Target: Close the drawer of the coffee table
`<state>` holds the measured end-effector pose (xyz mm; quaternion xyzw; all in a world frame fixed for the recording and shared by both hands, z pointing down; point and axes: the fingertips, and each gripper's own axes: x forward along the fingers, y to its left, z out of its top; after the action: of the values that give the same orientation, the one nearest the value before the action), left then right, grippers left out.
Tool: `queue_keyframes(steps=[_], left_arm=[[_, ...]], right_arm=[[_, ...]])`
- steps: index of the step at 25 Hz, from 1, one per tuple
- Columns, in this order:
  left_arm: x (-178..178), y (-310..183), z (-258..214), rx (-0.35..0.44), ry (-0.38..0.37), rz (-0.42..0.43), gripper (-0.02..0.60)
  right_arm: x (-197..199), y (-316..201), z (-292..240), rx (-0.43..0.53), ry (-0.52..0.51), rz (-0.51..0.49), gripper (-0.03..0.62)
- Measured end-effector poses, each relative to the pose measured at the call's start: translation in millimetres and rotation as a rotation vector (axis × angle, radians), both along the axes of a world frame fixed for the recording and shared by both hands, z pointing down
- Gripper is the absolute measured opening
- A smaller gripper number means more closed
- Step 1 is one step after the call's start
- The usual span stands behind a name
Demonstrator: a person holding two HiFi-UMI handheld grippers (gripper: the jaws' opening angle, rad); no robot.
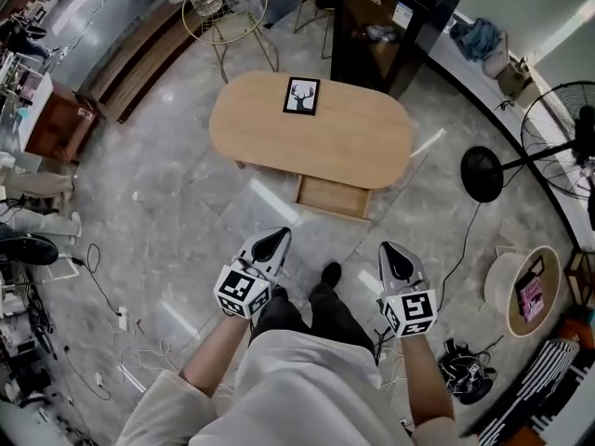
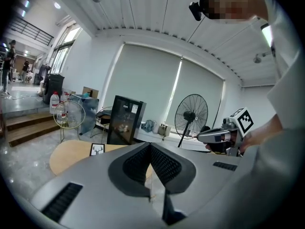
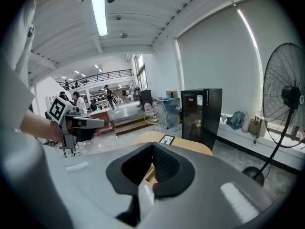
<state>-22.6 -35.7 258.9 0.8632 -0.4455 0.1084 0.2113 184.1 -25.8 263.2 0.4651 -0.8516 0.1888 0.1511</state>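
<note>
Fan (image 1: 482, 174) and basket (image 1: 497, 282) beside coffee table (image 1: 270, 133)

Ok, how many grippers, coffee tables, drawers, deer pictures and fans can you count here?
Grippers: 2, left gripper and right gripper
Coffee table: 1
Open drawer: 1
Deer picture: 1
Standing fan: 1
Total: 6

Grey left claw (image 1: 280, 234) and right claw (image 1: 388, 248) carry black-and-white marker cubes (image 1: 242, 291); cream sleeves (image 1: 164, 411).

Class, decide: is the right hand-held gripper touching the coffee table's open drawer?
Apart. The head view shows bare floor between the right hand-held gripper and the drawer.
</note>
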Motion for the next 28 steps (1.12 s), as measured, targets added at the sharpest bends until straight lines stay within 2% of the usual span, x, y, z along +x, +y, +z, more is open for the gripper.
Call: queue_keyframes(steps=[4,14,22,28], left_arm=[[7.0,-8.2,28.9,-0.030,-0.015,-0.019,0.006],[-7.5,-25.7,128.7,-0.132,-0.036,-0.028,0.006],[-20.3,-42.6,222.6,-0.204,-0.037,0.032,0.006],[-40.2,-50.1,304.3,-0.263,-0.061,0.071,0.006]], right_arm=[[2.8,-11.5,40.4,-0.073,0.010,-0.009,0.009],[-6.2,-20.1,154.4,-0.248,-0.021,0.077,0.011],[-18.8,-27.2,244.3,-0.335,-0.007,0.188,0.011],[-39.8,-31.1,318.2,-0.392,-0.005,0.231,0.011]])
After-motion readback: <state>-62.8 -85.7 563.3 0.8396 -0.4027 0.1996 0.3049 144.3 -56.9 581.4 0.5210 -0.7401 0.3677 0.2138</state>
